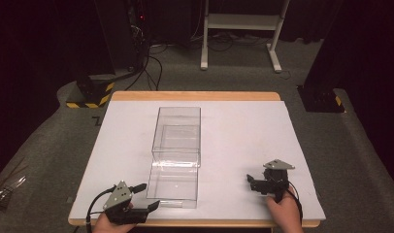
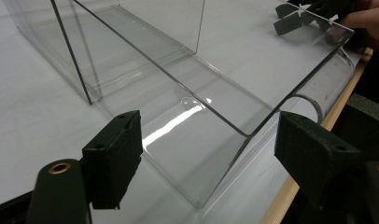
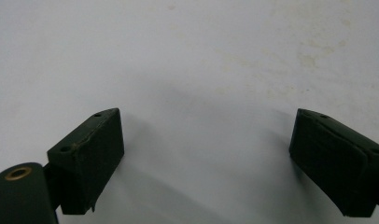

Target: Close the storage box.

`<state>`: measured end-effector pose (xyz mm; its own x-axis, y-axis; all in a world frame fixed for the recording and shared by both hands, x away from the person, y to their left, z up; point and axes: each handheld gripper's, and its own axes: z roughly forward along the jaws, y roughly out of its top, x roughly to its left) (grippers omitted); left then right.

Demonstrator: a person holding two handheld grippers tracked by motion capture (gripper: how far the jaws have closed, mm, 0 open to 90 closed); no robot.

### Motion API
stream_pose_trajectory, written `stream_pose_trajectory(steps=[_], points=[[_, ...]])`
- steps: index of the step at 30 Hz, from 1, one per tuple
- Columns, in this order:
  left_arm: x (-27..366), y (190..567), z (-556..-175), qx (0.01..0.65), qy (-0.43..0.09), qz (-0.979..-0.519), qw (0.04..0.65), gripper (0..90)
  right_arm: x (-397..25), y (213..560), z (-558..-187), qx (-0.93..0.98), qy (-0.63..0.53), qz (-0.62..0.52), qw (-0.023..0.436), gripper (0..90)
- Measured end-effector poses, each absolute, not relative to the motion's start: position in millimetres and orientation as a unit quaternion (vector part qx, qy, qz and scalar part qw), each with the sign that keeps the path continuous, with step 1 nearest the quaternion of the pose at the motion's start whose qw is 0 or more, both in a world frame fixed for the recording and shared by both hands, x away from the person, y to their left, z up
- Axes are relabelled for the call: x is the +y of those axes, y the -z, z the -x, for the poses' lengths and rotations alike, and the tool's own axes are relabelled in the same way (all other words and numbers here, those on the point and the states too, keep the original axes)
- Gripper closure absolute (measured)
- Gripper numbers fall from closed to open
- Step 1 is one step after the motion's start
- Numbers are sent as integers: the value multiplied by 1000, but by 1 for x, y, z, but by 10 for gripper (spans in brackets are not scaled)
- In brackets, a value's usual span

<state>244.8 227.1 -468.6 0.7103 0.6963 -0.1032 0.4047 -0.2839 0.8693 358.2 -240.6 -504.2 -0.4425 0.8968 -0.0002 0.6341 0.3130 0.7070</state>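
A clear plastic box [image 1: 178, 136] stands in the middle of the white table [image 1: 243, 131], and a lower clear open-sided piece [image 1: 173, 187] lies against its near end. My left gripper [image 1: 147, 196] is at the front left, open, its jaws pointing at the near left corner of that low piece without touching it. In the left gripper view, the left gripper [image 2: 211, 123] frames the low clear piece [image 2: 211, 98], with the taller box [image 2: 131, 42] behind. My right gripper [image 1: 252, 183] rests at the front right, open, apart from the box. The right gripper [image 3: 208, 123] faces bare white tabletop [image 3: 192, 56].
The table's wooden front edge [image 1: 209, 223] runs just beneath both hands. On the floor beyond the table stand a white frame [image 1: 238, 29], a black-and-yellow striped base [image 1: 90, 94] and dark equipment with cables [image 1: 137, 34]. The other hand [image 2: 369, 18] shows past the clear piece.
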Motion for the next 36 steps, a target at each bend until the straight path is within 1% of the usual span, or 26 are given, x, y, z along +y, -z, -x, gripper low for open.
stream_pose_trajectory(steps=[10,28,36], points=[[221,471,-245,342,-154,-792,481,275,-241,504,-358,785,-325,-488,202,101],[216,472,-256,360,-163,-782,482,288,-240,504,-358,785,-324,-488,202,101],[217,474,-264,366,-174,-776,483,357,-240,504,-358,785,-323,-487,203,101]])
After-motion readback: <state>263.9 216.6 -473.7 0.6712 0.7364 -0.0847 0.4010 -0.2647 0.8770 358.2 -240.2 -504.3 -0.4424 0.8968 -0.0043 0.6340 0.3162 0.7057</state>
